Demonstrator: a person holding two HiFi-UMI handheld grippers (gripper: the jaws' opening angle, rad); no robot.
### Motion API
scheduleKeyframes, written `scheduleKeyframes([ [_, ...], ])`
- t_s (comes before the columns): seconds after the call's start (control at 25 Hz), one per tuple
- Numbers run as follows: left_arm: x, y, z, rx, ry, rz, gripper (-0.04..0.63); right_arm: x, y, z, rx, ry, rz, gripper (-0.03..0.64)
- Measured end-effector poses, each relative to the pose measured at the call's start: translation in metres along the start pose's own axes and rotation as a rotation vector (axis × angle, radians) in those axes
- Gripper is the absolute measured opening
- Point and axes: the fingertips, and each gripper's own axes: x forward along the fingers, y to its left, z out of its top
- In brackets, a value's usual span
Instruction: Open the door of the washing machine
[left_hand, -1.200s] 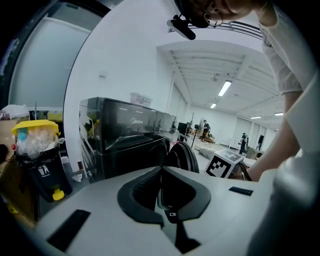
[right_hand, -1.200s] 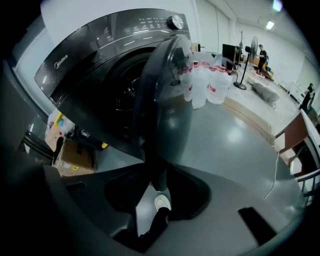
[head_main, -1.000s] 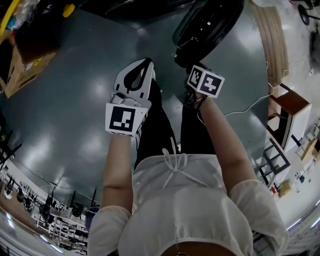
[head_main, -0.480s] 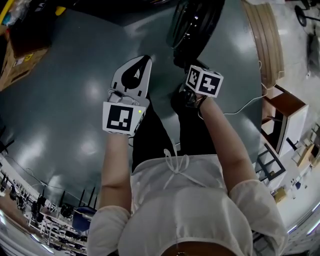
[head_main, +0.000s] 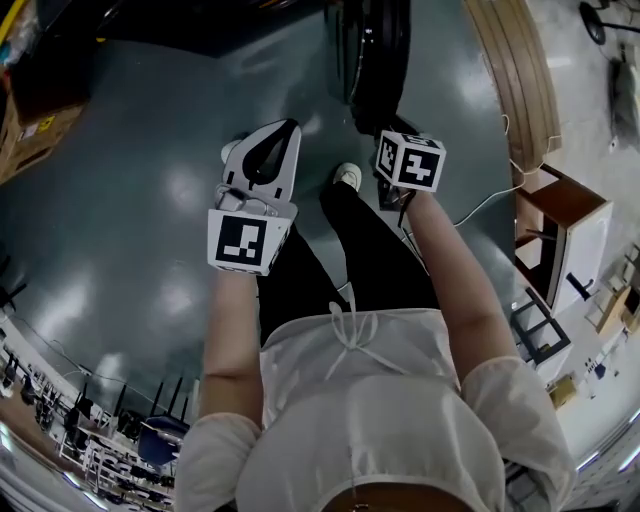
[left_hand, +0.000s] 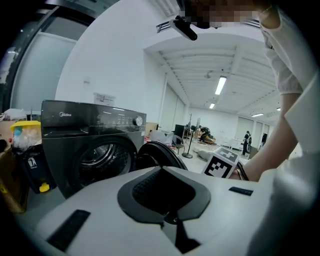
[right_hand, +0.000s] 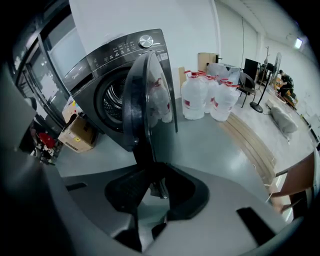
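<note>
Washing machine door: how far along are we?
Done: the door stands swung well off the washing machine, its drum opening bare. In hand: the right gripper grips the door's edge, its jaws having just closed a little further. The left gripper is shut and empty. Left: probably only letting go, perhaps after a wider swing.

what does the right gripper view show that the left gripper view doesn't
Only right gripper view: the right gripper, jaws just closing further, on the door edge; water jugs; cardboard box. Only left gripper view: the left gripper, shut and empty; the right gripper's marker cube. Both: the washing machine, door open, drum visible.
</note>
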Motion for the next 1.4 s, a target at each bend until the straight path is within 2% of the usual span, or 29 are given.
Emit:
scheduleKeyframes([
  [0.36,0.059,-0.065,0.023,0.066,0.032,-0.060,0.021,-0.020,-0.101,0.017,-0.013,-0.014,-0.049,0.095],
  [0.8,0.140,-0.121,0.038,0.123,0.071,-0.155,0.022,-0.023,-0.189,0.043,0.017,-0.045,-0.014,0.109],
  [1.12,0.175,-0.149,0.047,0.159,0.090,-0.211,0.021,-0.026,-0.224,0.058,0.048,-0.041,-0.023,0.117],
  [1.4,0.181,-0.153,0.050,0.160,0.053,-0.225,0.021,-0.042,-0.229,0.061,-0.015,-0.046,-0.058,0.091],
])
